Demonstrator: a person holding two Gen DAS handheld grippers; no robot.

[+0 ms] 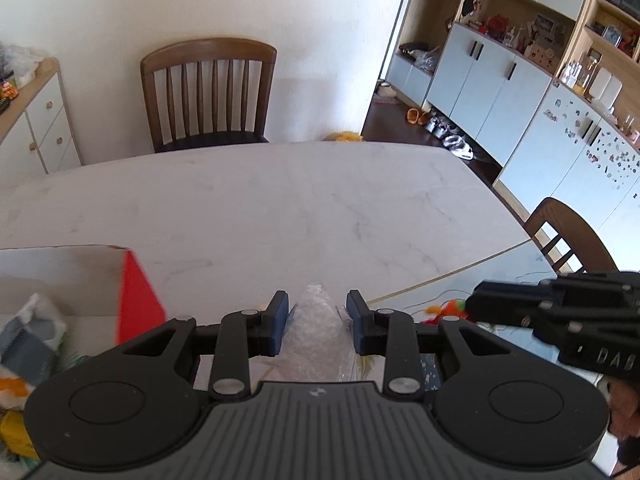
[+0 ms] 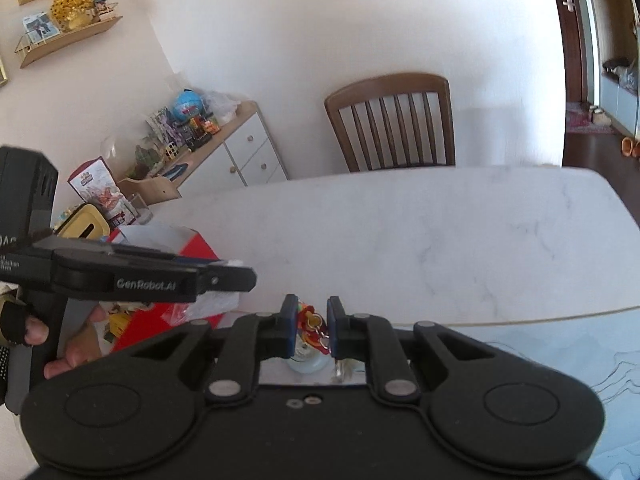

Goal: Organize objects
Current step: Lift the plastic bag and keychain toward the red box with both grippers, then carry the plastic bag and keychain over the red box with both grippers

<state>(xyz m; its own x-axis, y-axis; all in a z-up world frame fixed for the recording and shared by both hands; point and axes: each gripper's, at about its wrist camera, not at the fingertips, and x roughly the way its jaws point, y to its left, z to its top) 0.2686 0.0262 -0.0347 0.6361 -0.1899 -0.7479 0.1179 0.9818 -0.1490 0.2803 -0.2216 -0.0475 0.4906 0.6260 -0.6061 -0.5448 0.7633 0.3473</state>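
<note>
My left gripper (image 1: 317, 312) is shut on a clear crinkled plastic bag (image 1: 318, 332) and holds it above the near edge of the white marble table (image 1: 280, 200). My right gripper (image 2: 312, 318) is shut on a small colourful toy keychain (image 2: 311, 326) with a chain and a clear round part below it. In the left wrist view the right gripper (image 1: 560, 320) shows at the right with the orange-green toy (image 1: 450, 307) at its tip. In the right wrist view the left gripper (image 2: 160, 276) reaches in from the left, over a red and white box (image 2: 192, 240).
The red and white open box (image 1: 80, 276) sits on the table at the left, with several packets and toys inside. A wooden chair (image 1: 208, 96) stands beyond the table, another chair (image 1: 568, 236) at the right. A cluttered sideboard (image 2: 224, 148) stands at the far left.
</note>
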